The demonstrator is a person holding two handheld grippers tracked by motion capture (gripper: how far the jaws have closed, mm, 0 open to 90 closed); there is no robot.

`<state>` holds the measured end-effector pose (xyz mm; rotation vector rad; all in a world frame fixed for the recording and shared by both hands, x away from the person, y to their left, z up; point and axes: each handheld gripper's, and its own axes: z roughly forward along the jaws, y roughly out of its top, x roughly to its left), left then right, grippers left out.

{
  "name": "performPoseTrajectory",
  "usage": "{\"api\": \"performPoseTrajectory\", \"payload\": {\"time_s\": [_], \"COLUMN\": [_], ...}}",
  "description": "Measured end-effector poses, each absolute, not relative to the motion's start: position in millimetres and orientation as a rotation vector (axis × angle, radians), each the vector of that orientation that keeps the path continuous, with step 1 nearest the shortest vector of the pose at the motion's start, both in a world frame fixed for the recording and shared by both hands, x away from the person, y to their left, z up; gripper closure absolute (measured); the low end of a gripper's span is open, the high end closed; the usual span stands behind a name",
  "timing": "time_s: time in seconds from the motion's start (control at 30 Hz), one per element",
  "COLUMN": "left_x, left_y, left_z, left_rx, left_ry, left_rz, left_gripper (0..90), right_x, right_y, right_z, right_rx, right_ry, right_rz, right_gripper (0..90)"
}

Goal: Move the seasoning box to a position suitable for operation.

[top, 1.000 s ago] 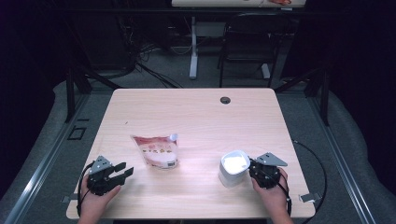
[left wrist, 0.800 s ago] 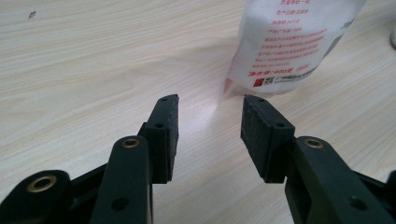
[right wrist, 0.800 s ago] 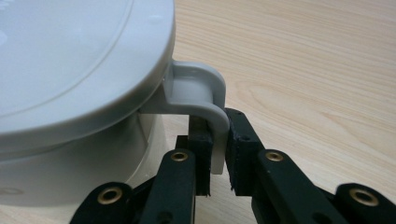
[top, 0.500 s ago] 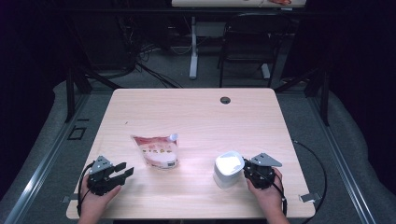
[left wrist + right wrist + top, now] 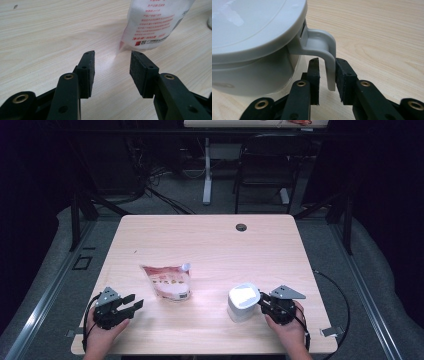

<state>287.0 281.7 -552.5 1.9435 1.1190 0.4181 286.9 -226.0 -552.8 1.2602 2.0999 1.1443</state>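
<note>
the right gripper (image 5: 327, 75) has its jaws either side of the handle (image 5: 322, 50) of a white lidded container (image 5: 243, 302) at the table's (image 5: 210, 240) near right; the jaws have just been opening, one pad off the handle. let go fully, then back straight off. the left gripper (image 5: 112, 72) rests open, empty, near a pouch (image 5: 167, 281).
</note>
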Motion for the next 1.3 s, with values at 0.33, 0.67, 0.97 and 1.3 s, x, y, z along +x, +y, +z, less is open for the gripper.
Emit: {"api": "performPoseTrajectory", "payload": {"time_s": [0.33,0.67,0.97,1.3], "left_x": [287,288,287,286], "left_y": [281,281,282,282], "left_z": [-552,-552,-551,-551], "left_rx": [1.950,1.951,1.940,1.942], "left_ry": [1.108,1.106,1.112,1.108], "left_rz": [0.420,0.427,0.428,0.431], "left_gripper": [55.7,56.0,56.0,56.1], "right_x": [280,273,265,255], "right_y": [-227,-224,-225,-230], "right_z": [-550,-548,-545,-535], "right_rx": [1.205,1.177,1.168,1.168], "right_ry": [2.164,2.209,2.232,2.225], "right_rz": [1.123,1.115,1.151,1.213], "right_gripper": [81.0,81.3,79.0,79.3]}}
